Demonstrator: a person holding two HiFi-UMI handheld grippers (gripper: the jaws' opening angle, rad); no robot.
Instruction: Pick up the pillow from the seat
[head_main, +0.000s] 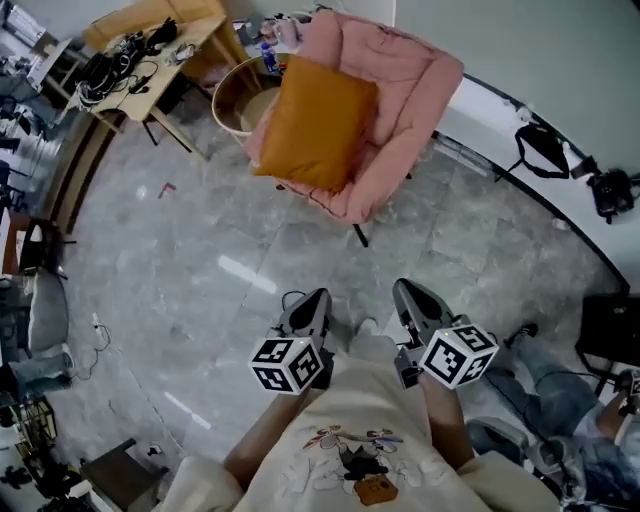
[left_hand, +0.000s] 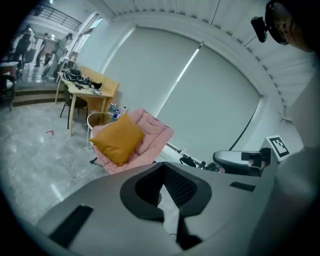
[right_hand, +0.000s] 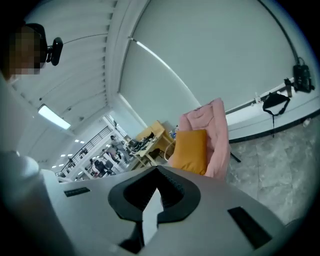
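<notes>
Pillow (head_main: 315, 122): orange, leaned on the pink chair (head_main: 410, 80) seat, well apart from both grippers. Left gripper (head_main: 318, 300), right gripper (head_main: 408, 292): jaws were fully closed, empty. Risk: arriving closed, they would likely shove the pillow rather than grip it.

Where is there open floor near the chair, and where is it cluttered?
Bare floor spans from the pink chair leftward to the wooden table. Crowded: the chair itself, filled by the orange pillow; the table's cables; lower right, someone's legs.
</notes>
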